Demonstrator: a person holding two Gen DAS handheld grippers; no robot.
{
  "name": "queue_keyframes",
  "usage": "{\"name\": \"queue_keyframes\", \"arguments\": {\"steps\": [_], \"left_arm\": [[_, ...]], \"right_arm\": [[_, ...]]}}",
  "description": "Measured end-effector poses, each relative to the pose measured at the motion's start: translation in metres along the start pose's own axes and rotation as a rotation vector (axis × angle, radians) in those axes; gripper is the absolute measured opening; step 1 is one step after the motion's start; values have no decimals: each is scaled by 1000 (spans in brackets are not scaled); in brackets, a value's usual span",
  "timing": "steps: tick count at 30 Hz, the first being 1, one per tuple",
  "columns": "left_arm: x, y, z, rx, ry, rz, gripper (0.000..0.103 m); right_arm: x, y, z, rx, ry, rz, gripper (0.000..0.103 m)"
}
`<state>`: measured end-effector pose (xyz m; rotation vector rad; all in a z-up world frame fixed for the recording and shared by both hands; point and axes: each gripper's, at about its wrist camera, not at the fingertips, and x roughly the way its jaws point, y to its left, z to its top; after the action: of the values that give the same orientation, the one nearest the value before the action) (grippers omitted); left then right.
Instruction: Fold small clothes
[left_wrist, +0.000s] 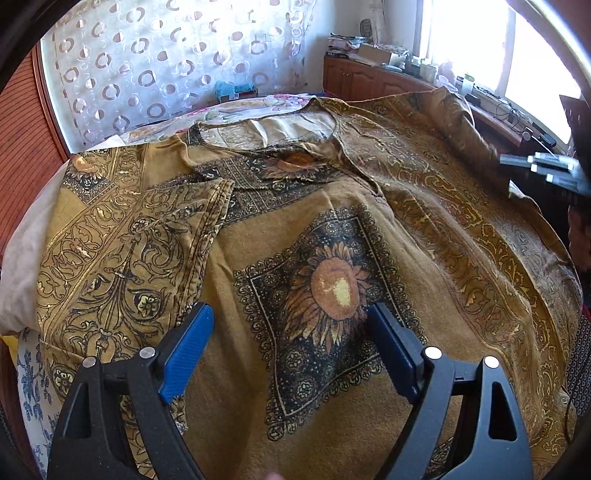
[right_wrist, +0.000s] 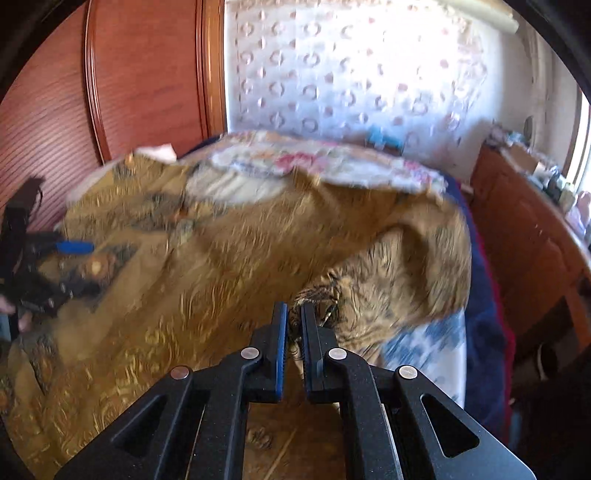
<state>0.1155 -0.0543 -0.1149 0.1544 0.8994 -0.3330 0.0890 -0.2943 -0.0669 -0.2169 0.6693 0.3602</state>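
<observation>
Jaws, right gripper: closed on a bunched edge of the shirt; cloth pinched between the blue pads, the fabric rising to them in a fold. Right wrist view is blurred, so finer detail of the pinch cannot be told.

Jaws, left gripper: wide open, pads apart, hanging just above the shirt's front with nothing between them. Whether the tips touch the cloth cannot be told.

Shirt: mustard-brown, dark scrollwork borders, a sunflower panel at the chest and a smaller one below the neckline. Spread front-up across the bed; neck opening toward the far side. Its one sleeve, seen at left in the left wrist view, lies folded inward over the body. The opposite side is lifted at the right gripper.

Bed: floral cover at the far end, a blue-and-white patterned sheet showing at the near edges.

Surroundings: ring-patterned curtain behind the bed; reddish wooden panel beside it; low wooden cabinet with clutter on top, under a bright window.
</observation>
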Motion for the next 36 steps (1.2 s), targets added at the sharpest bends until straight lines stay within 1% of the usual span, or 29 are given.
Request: {"name": "queue_keyframes", "arguments": {"steps": [2, 4, 5, 6, 9, 11, 14, 17, 20, 22, 26, 29, 31, 32, 33, 34, 36], "left_arm": [[0, 0, 0, 0, 0, -1, 86], [0, 0, 0, -1, 0, -1, 86], [0, 0, 0, -1, -1, 0, 86], [0, 0, 0, -1, -1, 0, 86], [-4, 2, 0, -5, -15, 4, 86], [-12, 4, -1, -12, -49, 4, 86], [-30, 6, 2, -30, -109, -1, 86], [-54, 5, 7, -46, -170, -2, 86], [-76, 2, 10, -56, -225, -13, 86], [-86, 1, 11, -59, -253, -17, 86], [-96, -2, 11, -53, -278, -21, 86], [-95, -3, 10, -55, -277, -24, 86], [-93, -3, 9, -59, -272, -22, 86], [-92, -2, 8, -61, -269, -23, 86], [-91, -1, 7, -65, -266, -23, 86], [-91, 0, 5, -69, -264, -24, 86], [-90, 2, 5, -77, -261, -21, 86]], "right_arm": [[4, -1, -7, 16, 25, 9, 16], [4, -9, -13, 41, 34, 9, 40], [5, -12, -10, 49, 29, 3, 44], [5, -10, -10, 56, 20, 3, 45], [-16, -15, -12, 86, -17, -8, 45], [-33, -22, -18, 119, -53, -27, 45], [-39, -40, -24, 195, -77, -69, 49], [-27, -64, -23, 277, -59, -79, 50], [2, -84, -17, 377, -19, -40, 50], [22, -94, -14, 420, 17, -32, 49], [47, -102, -1, 452, 71, -41, 49], [54, -101, 8, 447, 77, -63, 49], [55, -99, 11, 414, 88, -88, 31], [57, -97, 13, 398, 92, -95, 27], [61, -97, 16, 388, 93, -90, 11], [62, -95, 18, 378, 88, -80, 2], [62, -87, 25, 332, 75, -86, 2]]}}
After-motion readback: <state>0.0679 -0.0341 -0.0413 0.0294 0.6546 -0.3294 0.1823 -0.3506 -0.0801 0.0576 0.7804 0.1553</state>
